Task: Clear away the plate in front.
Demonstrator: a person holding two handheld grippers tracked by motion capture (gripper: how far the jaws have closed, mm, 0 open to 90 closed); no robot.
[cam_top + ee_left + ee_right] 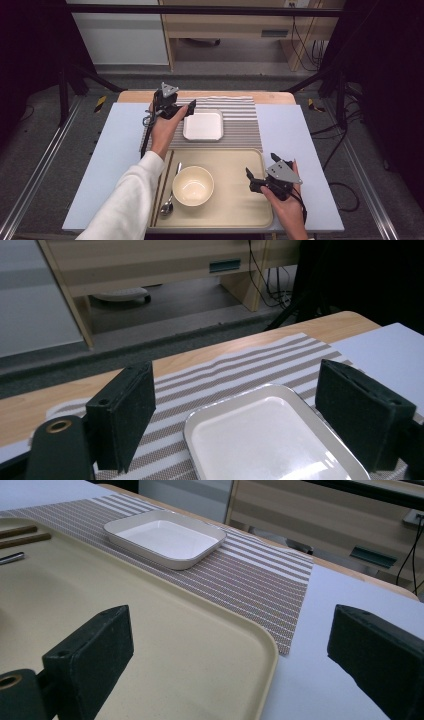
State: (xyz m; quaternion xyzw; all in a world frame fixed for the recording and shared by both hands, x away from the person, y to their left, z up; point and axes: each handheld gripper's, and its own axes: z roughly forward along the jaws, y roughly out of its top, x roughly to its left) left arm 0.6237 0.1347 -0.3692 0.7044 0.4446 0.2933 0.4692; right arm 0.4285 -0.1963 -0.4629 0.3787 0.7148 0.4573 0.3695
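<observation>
A white square dish rests on a striped placemat at the far middle of the table. My left gripper hovers just left of the dish, open. In the left gripper view its jaws stand wide apart above the dish and do not touch it. My right gripper is open over the right edge of the cream tray, with nothing between its pads. The right gripper view looks across the tray toward the dish.
On the tray's left part stand a cream bowl, a metal spoon and brown chopsticks. A pale blue sheet covers the table. Black frame posts and cables stand beyond both sides.
</observation>
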